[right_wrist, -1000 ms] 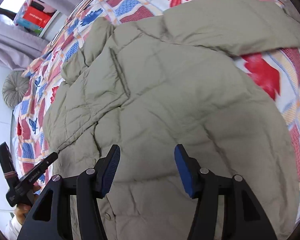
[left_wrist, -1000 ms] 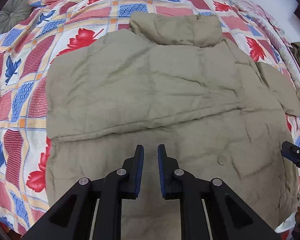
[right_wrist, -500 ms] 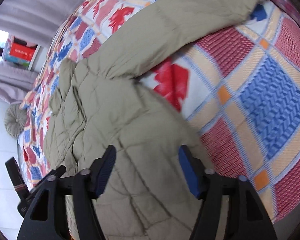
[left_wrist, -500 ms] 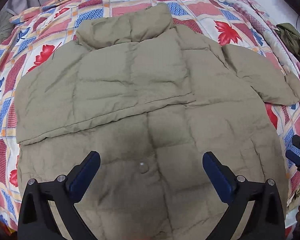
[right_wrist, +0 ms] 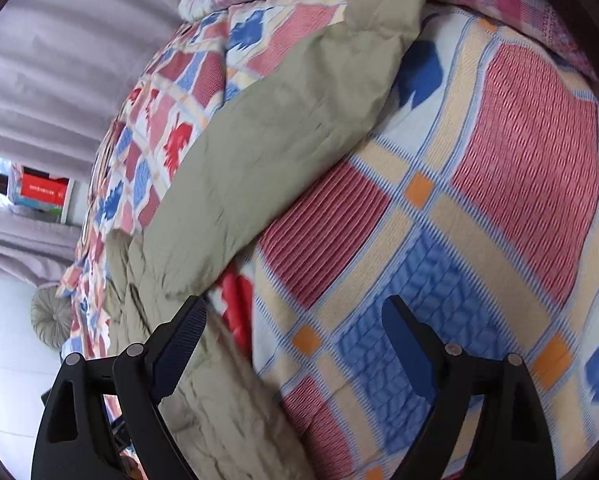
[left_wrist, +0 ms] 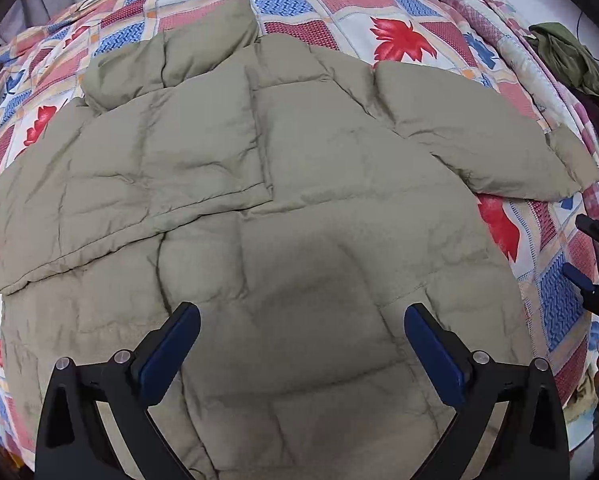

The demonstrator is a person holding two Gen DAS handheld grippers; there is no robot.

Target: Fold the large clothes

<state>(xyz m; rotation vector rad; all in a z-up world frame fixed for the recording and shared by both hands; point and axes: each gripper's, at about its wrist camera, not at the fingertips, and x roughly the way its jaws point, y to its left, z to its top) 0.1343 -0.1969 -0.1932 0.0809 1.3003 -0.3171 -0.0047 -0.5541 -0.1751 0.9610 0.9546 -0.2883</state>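
Across the patchwork quilt with red and blue leaves [left_wrist: 399, 12], the big olive-khaki puffer jacket [left_wrist: 299, 208] lies flat, one sleeve already folded over its chest, the other sleeve [left_wrist: 479, 140] lying out sideways from the jacket's body. Above the jacket's hem the left gripper [left_wrist: 301, 340] hangs with its jaws spread wide and holds nothing; a second ago they were nearly shut there, and have since sprung apart. Just off the jacket's side edge, the right gripper [right_wrist: 295, 340] has just been opening too, with only bedding and the hem's edge beneath it and nothing pinched; it has swung from over the jacket's body out toward the loose sleeve. My worry is that slippery, puffy fabric: a shallow pinch could slip, and the folded sleeve could spring back.
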